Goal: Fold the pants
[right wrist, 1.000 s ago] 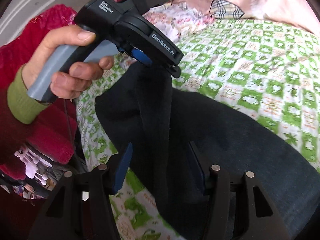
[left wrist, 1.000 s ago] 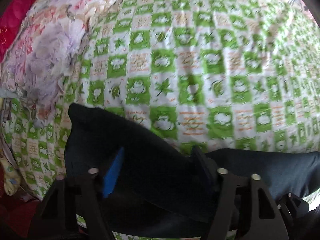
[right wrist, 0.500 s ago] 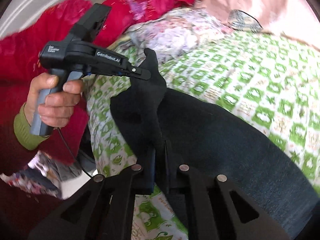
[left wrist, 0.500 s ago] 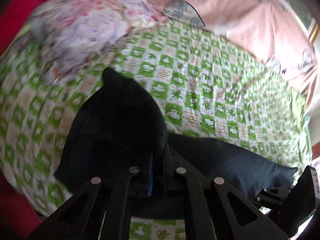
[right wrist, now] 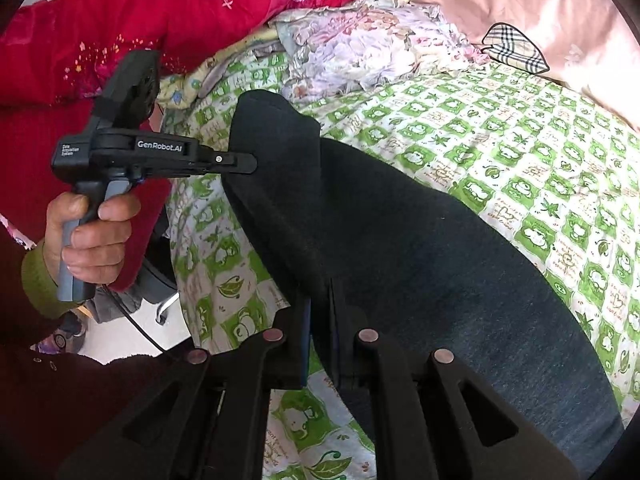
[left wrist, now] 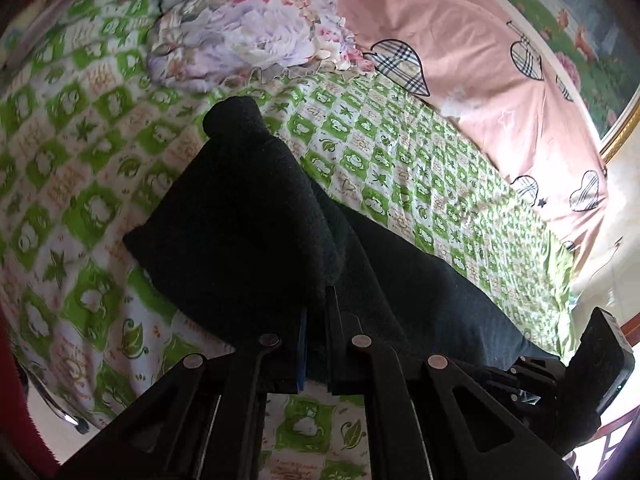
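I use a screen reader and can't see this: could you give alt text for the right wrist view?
The right gripper is shut on dark pants lifted over a green checked bedsheet. At left, a hand holds the left gripper, also clamped on the pants.

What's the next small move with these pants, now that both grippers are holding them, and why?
Probably carry the raised end forward over the rest and lower it. The left gripper and right gripper are both shut on the dark pants, whose near end is lifted off the green checked sheet while the rest lies flat.
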